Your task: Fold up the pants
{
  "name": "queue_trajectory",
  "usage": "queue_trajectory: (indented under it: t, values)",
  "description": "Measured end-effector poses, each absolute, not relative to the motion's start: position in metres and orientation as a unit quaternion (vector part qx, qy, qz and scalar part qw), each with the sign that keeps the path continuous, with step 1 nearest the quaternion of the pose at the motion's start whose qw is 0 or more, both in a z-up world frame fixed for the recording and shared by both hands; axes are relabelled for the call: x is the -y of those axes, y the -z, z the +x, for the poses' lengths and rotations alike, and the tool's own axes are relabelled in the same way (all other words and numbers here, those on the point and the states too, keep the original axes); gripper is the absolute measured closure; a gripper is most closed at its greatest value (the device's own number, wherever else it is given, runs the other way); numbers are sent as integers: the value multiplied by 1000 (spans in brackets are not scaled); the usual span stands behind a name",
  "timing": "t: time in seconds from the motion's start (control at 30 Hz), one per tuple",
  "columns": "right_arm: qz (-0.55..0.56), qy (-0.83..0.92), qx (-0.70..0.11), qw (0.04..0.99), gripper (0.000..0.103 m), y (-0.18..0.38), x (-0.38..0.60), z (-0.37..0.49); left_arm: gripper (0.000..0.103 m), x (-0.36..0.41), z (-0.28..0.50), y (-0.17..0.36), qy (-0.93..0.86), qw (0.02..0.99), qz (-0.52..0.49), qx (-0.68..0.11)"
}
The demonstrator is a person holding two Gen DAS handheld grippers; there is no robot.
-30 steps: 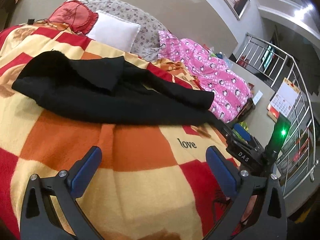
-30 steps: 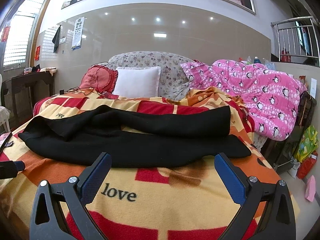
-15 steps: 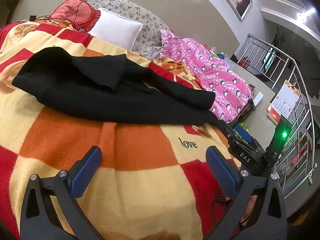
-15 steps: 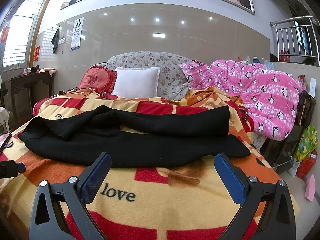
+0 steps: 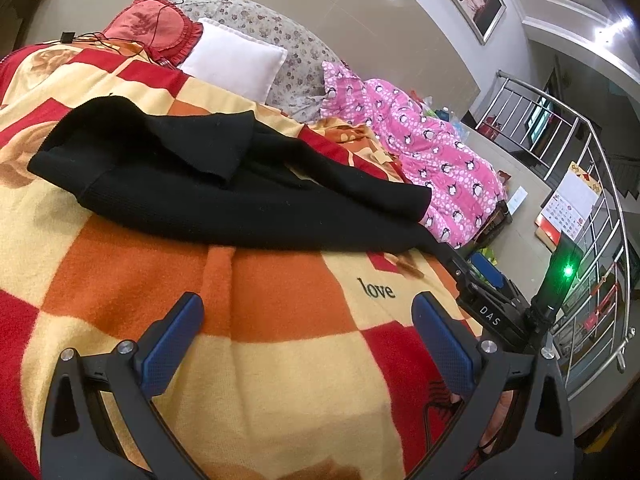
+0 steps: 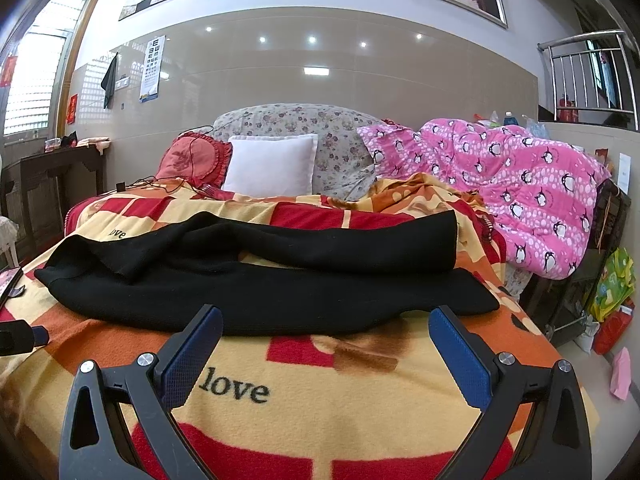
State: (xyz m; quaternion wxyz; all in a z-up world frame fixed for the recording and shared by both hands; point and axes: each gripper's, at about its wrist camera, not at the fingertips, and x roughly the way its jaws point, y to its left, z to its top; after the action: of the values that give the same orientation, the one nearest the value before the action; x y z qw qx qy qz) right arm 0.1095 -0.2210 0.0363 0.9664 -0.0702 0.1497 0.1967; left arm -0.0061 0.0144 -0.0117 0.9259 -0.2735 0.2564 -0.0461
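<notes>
**Approaching the pants: both grippers empty, first grasp not yet made**

Reading the bed from left to right. Left end: waistband end of the black knitted fabric pants [image 6: 256, 280], lying on the red, orange and cream checked fleece blanket [image 6: 320, 408] that covers the bed. A flap of the waist area is turned over on itself there, so the garment is not flat. Middle: two legs run side by side across the bed, near leg closest to the cameras, far leg partly lying over it. Right end: both cuffs; the far leg's cuff is square-cut and sits near the pink penguin-print quilt [image 6: 520, 184].

Long axis: runs across the bed, left to right, roughly square to the line of sight of both cameras. Waist points left, cuffs point right.

Left gripper [image 5: 308, 340]: jaws spread wide, nothing between them, over bare blanket, short of the near edge of the pants [image 5: 224, 184]. Right gripper [image 6: 328, 344]: jaws likewise spread and empty, blue pad tips level with the near leg's edge; contact cannot be told.

Judgement: step in hand is the reach before the first fold. Next move likely calls for flattening the turned-over waist flap, then pinching one end with each gripper. Thick knit; expect it to sag between grips.
</notes>
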Motion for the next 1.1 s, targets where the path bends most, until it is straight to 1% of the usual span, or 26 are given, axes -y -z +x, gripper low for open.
queue_trajectory:
  t: [0.2, 0.3, 0.4, 0.47, 0.5, 0.57, 0.7, 0.9, 1.1]
  values:
    - [-48, -190, -155, 968, 0, -39, 226, 110, 0, -16, -3, 13, 43, 922, -279, -264]
    - [-15, -220, -182, 958, 0, -41, 228, 114, 0, -16, -1, 13, 30, 923, -273, -271]
    - [-23, -216, -228, 949, 0, -35, 223, 122, 0, -13, 3, 4, -15, 930, -242, -276]
    - [-31, -199, -244, 948, 0, -34, 221, 126, 0, -11, 9, -11, -80, 941, -187, -271]
    - [-40, -196, -239, 950, 0, -34, 220, 127, 0, -12, 16, -16, -116, 941, -159, -276]
    - [-44, -208, -236, 948, 0, -36, 216, 132, 0, -15, 29, -15, -156, 932, -140, -297]
    - [-74, -206, -229, 948, 0, -29, 204, 138, 0, -24, 52, 8, -176, 904, -146, -362]
    - [-61, -207, -234, 948, 0, -26, 209, 141, 0, -24, 54, 15, -196, 899, -142, -365]
    - [-66, -201, -235, 949, 0, -26, 208, 142, 0, -20, 53, 10, -199, 903, -132, -357]
